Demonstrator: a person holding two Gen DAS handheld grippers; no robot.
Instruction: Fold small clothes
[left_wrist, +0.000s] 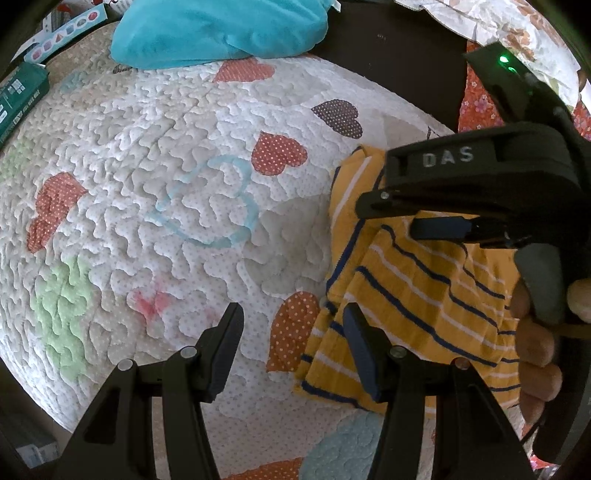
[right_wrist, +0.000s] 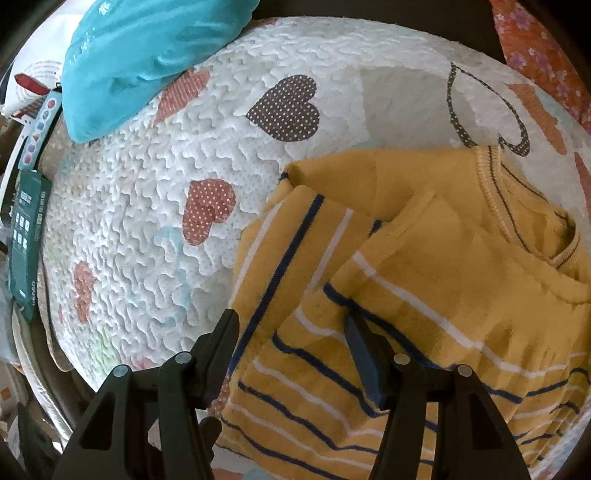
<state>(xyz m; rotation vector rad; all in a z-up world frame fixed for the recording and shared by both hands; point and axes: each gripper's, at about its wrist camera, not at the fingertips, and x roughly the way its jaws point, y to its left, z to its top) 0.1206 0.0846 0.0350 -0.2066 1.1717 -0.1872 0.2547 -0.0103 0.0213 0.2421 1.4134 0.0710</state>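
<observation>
A small yellow shirt (right_wrist: 424, 280) with navy and white stripes lies rumpled on the heart-print quilt (right_wrist: 147, 184). Its ribbed collar (right_wrist: 491, 184) is at the far right, and a sleeve is folded over the body. My right gripper (right_wrist: 291, 325) points down over the shirt's left part. Its jaws are open, with cloth below and between the fingers. In the left wrist view the shirt (left_wrist: 424, 288) sits at the right. My left gripper (left_wrist: 293, 321) is open over the quilt (left_wrist: 147, 166), its right finger above the shirt's edge. The right gripper (left_wrist: 388, 218) hangs over the shirt, held by a hand (left_wrist: 535, 350).
A teal cushion (left_wrist: 221, 29) lies at the quilt's far edge. A green box (left_wrist: 18, 96) and a printed carton sit off the left side. Orange floral fabric (left_wrist: 480, 99) and a dark surface border the far right.
</observation>
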